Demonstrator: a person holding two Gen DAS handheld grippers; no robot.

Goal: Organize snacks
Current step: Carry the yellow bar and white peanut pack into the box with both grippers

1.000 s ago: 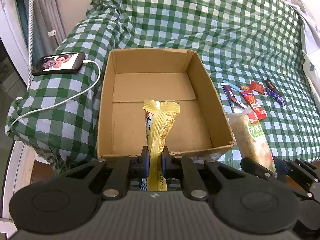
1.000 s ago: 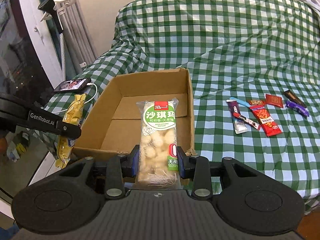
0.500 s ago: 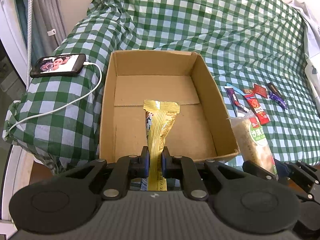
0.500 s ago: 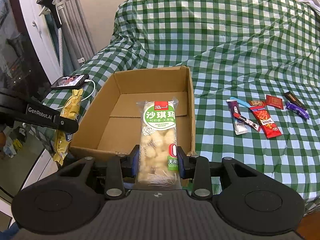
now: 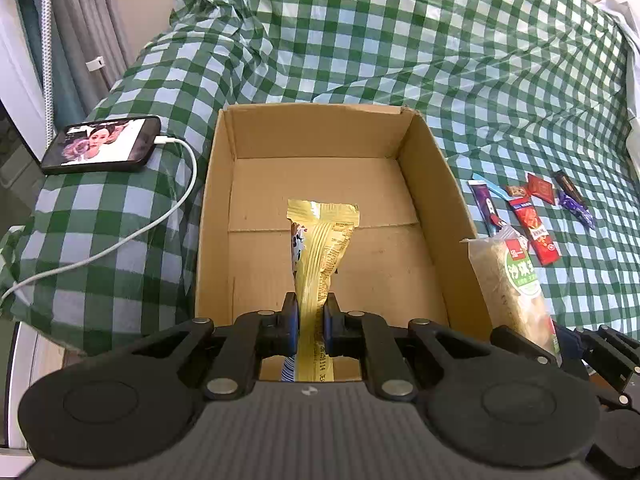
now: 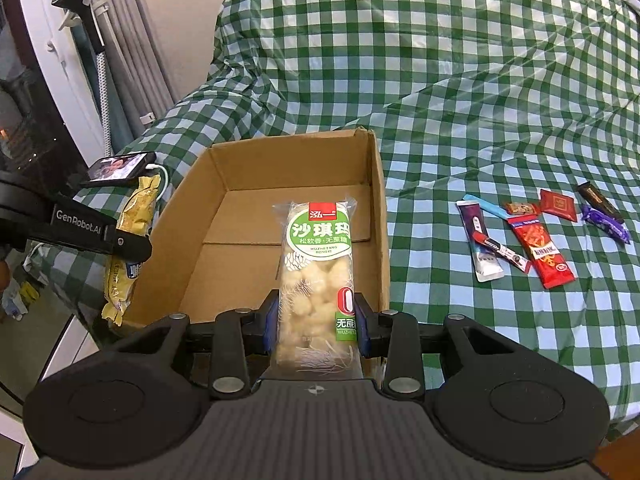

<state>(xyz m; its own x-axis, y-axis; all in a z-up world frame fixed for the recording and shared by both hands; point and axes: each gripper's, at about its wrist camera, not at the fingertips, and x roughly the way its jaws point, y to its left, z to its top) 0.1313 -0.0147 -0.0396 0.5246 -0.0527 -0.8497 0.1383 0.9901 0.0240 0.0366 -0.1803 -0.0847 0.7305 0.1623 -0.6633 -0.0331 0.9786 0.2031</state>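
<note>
Left wrist view shows your left tool (image 5: 311, 316) clamped tight on a yellow snack packet (image 5: 320, 252), which stands up from between the pads and hangs over the near part of the cardboard box (image 5: 436, 184). The box is open-topped, its floor bare, and it sits on a bed covered by a green checked cloth (image 5: 400, 40). To the left of the box lies a phone (image 5: 100, 144) with its screen lit, and a white cable (image 5: 160, 224) runs from it down over the edge of the bed. At the right edge of this view you can see the clear pastry pack (image 5: 512, 276) with its green label, held up just outside the box's right wall. In the right wrist view your right tool (image 6: 316, 322) is gripping that same clear pastry pack (image 6: 318, 272), pads pressed on both of its sides, with the pack pointing up over the near right corner of the cardboard box (image 6: 378, 184). Your left tool's arm (image 6: 80, 228) comes in from the left there, carrying the yellow snack packet (image 6: 134, 220) at the box's left wall; whether it is over the rim from this angle you cannot tell. On the checked cloth to the right of the box, well apart from it, lies a loose group of small snacks (image 6: 536, 228): a red sachet (image 6: 542, 254), a silver and purple stick, a light blue stick, a red square packet, a dark bar and a purple wrapped candy.
</note>
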